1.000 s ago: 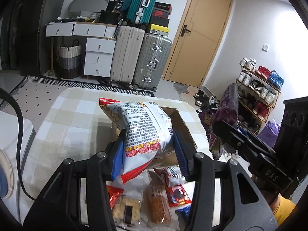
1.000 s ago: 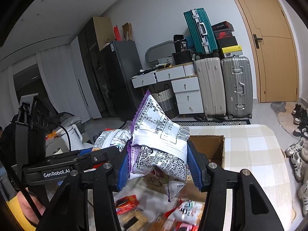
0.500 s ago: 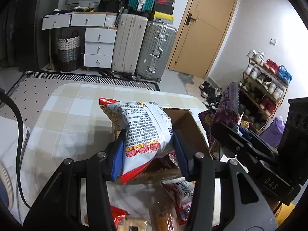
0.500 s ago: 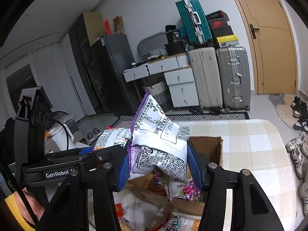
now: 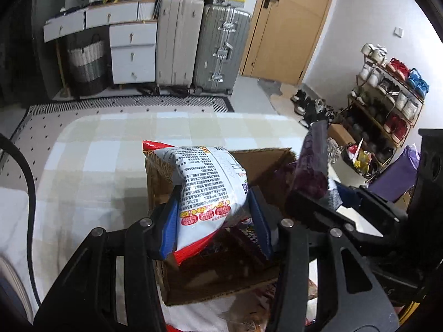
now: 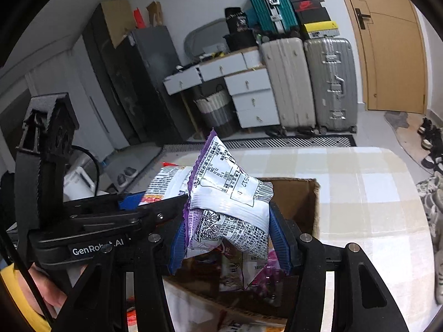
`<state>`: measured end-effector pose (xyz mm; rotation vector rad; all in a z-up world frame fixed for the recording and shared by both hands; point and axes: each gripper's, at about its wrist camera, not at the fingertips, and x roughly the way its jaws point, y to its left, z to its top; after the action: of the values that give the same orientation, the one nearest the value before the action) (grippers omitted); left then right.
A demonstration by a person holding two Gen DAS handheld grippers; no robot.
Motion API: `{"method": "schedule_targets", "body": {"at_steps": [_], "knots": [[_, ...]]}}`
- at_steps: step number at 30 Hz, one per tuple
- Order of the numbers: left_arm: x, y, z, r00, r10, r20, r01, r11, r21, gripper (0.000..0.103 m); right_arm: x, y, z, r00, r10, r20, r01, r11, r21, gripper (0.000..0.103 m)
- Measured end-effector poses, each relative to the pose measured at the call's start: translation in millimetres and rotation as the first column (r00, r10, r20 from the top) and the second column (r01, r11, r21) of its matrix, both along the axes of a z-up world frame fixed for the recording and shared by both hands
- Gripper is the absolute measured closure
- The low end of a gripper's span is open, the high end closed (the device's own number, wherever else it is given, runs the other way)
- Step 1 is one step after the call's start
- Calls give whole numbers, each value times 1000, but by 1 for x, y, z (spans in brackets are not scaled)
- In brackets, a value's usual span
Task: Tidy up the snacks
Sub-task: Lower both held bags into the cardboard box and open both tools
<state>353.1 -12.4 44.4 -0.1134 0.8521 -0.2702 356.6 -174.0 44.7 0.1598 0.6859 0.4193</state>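
Observation:
My left gripper (image 5: 213,218) is shut on a white and red snack bag (image 5: 207,188) and holds it over the open cardboard box (image 5: 221,282) on the checked table. My right gripper (image 6: 229,235) is shut on a white and purple snack bag (image 6: 229,207), also above the box (image 6: 301,202). The purple bag (image 5: 310,166) and right gripper show at the right of the left wrist view. The left gripper body (image 6: 91,221) and its bag (image 6: 166,182) show at the left of the right wrist view. Snack packets lie inside the box (image 6: 249,274).
The checked tablecloth (image 5: 110,166) stretches beyond the box. More snack packets (image 5: 249,323) lie on the table in front of the box. Suitcases (image 5: 199,47), white drawers (image 5: 133,52) and a shoe rack (image 5: 387,88) stand across the room.
Both grippers have moved forward with their bags, from over the loose snacks to above the open box. The box now sits close under the fingers.

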Motion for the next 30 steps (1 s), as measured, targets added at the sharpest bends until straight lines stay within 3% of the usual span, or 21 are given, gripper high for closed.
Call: {"method": "schedule_targets", "body": {"at_steps": [3,15,30], "knots": [[17,5,-14,999,18,-42,-20,999,-45,59,6,-2,-8,1000,-3,-24,2,1000,-12,49],[32,-2,-47,998,0,-65,-2,1000,-28,58,17,-4,-23,999,-11,-53,8,999,-47,49],[11,8,-48,999,12,-50,-15,998,-54,58,21,9,-24,998,5,-57,-11,994,-107,49]]}}
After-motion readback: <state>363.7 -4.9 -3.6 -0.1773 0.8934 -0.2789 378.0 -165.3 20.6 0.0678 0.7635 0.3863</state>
